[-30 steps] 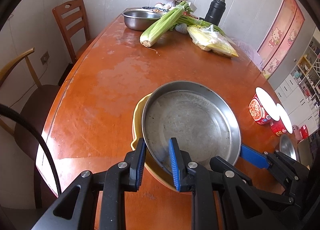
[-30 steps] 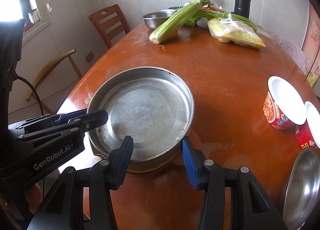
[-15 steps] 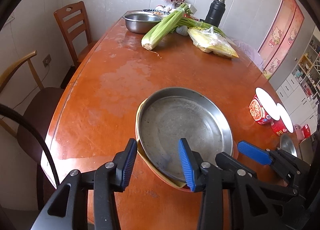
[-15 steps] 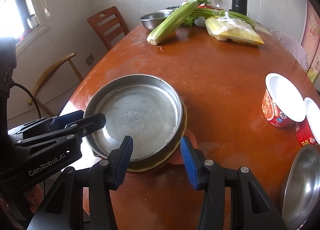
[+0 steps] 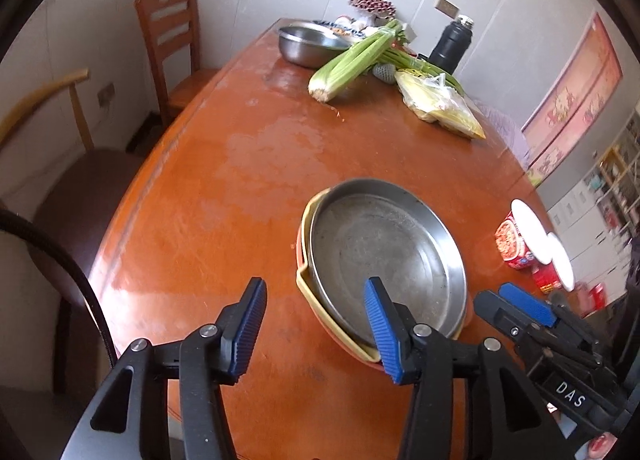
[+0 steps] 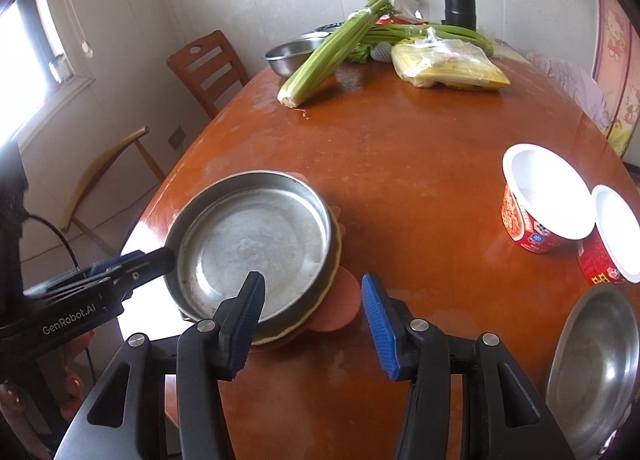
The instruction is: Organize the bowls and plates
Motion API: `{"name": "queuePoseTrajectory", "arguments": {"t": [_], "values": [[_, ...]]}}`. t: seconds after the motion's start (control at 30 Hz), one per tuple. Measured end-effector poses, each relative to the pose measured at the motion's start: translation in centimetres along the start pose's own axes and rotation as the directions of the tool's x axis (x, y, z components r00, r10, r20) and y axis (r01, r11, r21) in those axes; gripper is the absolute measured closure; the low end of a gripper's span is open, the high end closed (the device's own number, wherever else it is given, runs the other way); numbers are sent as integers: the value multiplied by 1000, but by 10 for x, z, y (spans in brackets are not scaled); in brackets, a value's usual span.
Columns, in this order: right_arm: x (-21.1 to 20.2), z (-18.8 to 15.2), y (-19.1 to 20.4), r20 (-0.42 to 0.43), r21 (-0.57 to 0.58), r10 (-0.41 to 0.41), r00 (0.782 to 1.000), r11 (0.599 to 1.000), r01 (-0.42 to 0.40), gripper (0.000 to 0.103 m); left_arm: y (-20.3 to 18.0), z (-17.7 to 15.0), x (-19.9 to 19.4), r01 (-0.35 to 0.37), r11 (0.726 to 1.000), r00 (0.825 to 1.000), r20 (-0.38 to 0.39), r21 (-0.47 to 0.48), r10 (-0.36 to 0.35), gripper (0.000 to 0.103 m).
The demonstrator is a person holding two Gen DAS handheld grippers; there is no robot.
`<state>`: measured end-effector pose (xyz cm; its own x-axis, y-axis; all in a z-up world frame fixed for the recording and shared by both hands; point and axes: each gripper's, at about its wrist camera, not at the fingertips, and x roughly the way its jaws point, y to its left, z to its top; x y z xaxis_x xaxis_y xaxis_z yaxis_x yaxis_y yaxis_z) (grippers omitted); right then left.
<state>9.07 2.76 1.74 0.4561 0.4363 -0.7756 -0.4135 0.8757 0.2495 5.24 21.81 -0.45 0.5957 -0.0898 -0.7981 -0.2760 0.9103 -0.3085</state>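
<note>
Left tongs (image 5: 316, 328) opening off round steel pan (image 5: 386, 256) nested in yellow dish (image 5: 305, 284) on orange worktop (image 5: 240, 188), right tongs (image 6: 312, 318) open, empty; best withdrawn without nudging stack.

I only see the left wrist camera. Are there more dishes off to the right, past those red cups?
Observer: Yes. Another steel dish lies on the table, nearer the camera than the red cups.
Operator: Is the right gripper holding anything?
Observer: No. The right gripper has its jaws open, with nothing gripped.
Operator: What is under the steel pan?
Observer: Under the steel pan and the yellow plate, the bottom plate is orange with a scalloped edge.
</note>
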Motion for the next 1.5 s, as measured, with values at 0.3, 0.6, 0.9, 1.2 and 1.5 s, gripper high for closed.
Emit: {"name": "queuePoseTrajectory", "arguments": {"t": [0.3, 0.6, 0.9, 1.2, 1.5], "values": [[1, -1, -8, -17, 17, 20, 1000, 1000, -19, 48, -2, -10, 14, 102, 992, 992, -63, -76, -106, 49], [15, -6, -4, -62, -11, 34, 997, 999, -35, 48, -12, -12, 30, 87, 994, 991, -98, -72, -93, 49], [28, -7, -10, -92, 22, 71, 993, 997, -69, 46, -19, -12, 40, 58, 997, 991, -116, -52, -64, 49], [27, -3, -23, -73, 39, 47, 996, 998, -44, 46, -32, -7, 53, 63, 997, 988, -136, -37, -68, 49], [24, 0, -43, -52, 66, 22, 998, 998, -18, 46, -55, -1, 64, 63, 998, 987, -146, 8, -61, 49]]}}
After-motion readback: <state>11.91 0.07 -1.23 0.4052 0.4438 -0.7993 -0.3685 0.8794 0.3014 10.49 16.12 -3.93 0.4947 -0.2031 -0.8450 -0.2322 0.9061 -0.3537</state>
